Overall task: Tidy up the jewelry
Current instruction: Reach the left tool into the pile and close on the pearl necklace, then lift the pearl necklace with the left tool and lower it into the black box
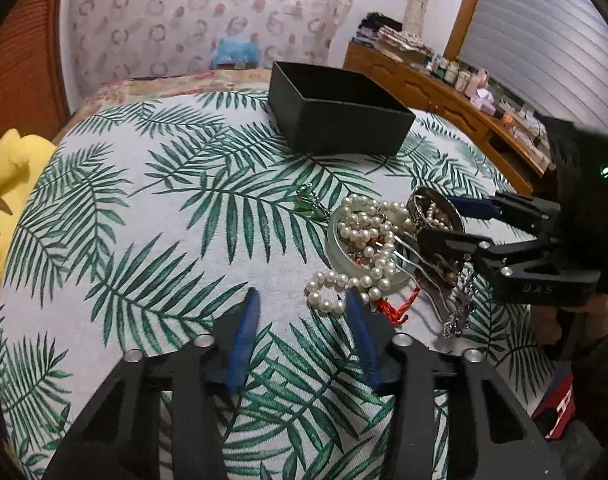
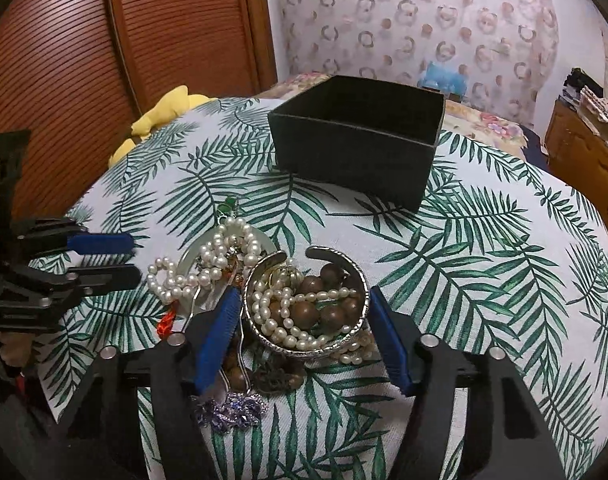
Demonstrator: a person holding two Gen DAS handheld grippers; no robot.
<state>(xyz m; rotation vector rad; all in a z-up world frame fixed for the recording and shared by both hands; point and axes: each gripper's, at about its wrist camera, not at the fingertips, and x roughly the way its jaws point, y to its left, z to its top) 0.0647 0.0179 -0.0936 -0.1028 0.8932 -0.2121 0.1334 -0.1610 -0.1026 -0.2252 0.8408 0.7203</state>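
A pile of jewelry lies on the leaf-print tablecloth [image 1: 152, 216]: a white pearl strand [image 1: 364, 232], a pale bangle [image 1: 338, 244], a silver cuff bracelet [image 2: 304, 344] with brown wooden beads [image 2: 304, 314] and pearls inside, a red cord [image 1: 398, 308], a green stone piece [image 1: 308, 202] and a silver hairpin [image 1: 420, 268]. An open black box [image 1: 340, 120] stands behind the pile, also in the right wrist view [image 2: 356, 140]. My left gripper [image 1: 304, 316] is open, just short of the pearls. My right gripper [image 2: 304, 312] is open, its blue pads either side of the cuff.
A yellow plush toy [image 1: 8, 200] lies at the table's left edge. A wooden shelf with small items [image 1: 464, 84] runs along the right wall. A slatted wooden door [image 2: 84, 60] stands behind on the left. A purple beaded piece [image 2: 232, 408] lies near the front.
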